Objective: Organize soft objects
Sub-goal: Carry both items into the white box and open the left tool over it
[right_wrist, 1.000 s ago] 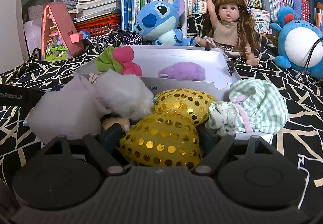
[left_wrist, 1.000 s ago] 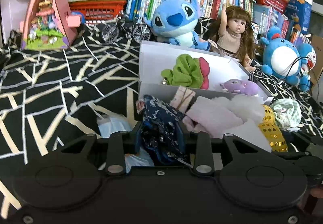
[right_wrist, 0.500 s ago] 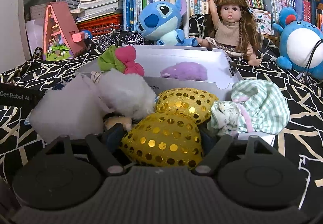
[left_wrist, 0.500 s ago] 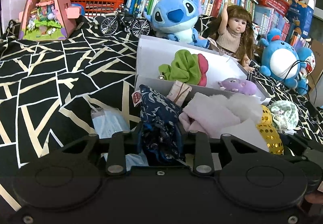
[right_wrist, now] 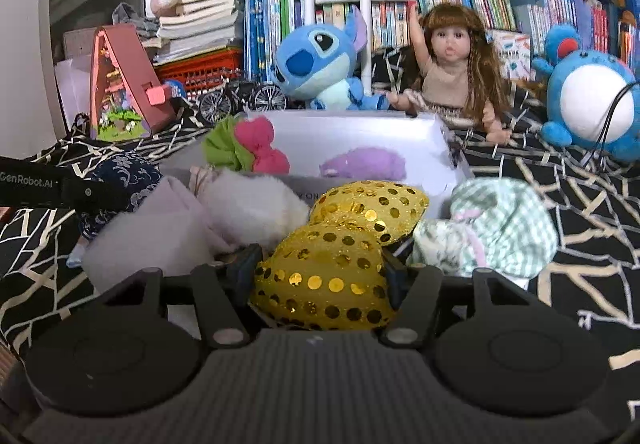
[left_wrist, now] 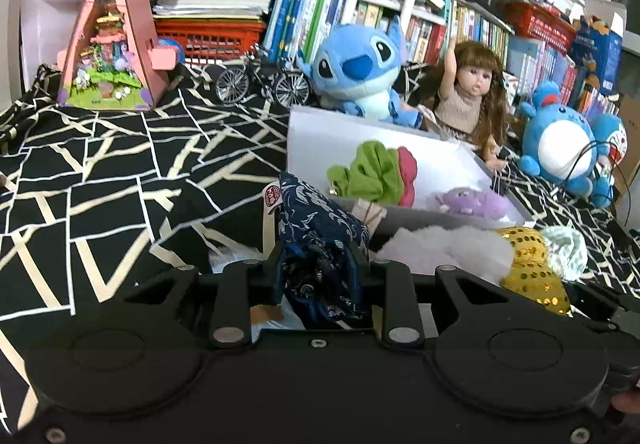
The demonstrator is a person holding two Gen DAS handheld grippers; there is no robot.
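Note:
My left gripper point(left_wrist: 318, 264) is shut on a navy patterned cloth pouch point(left_wrist: 316, 212), held just above the black patterned cloth, left of the pile of soft things. The jaws of my right gripper point(right_wrist: 322, 268) are closing on a yellow sequined cushion point(right_wrist: 324, 276), and both pads touch its sides. A white fluffy piece point(right_wrist: 252, 204), a pale pink cloth point(right_wrist: 160, 232) and a green checked pouch point(right_wrist: 492, 228) lie around it. Behind them stands an open white box point(right_wrist: 360, 128) holding a green and pink scrunchie point(left_wrist: 372, 172) and a purple plush point(left_wrist: 468, 200).
Behind the box sit a blue plush point(left_wrist: 356, 72), a doll point(left_wrist: 468, 92) and a round blue plush point(left_wrist: 560, 144) with cables. At the back left are a toy bicycle point(left_wrist: 260, 84) and a pink triangular toy house point(left_wrist: 112, 40). Bookshelves line the back.
My left gripper has lifted slightly with the navy pouch. My right gripper's jaws have narrowed from wide apart onto the yellow sequined cushion.

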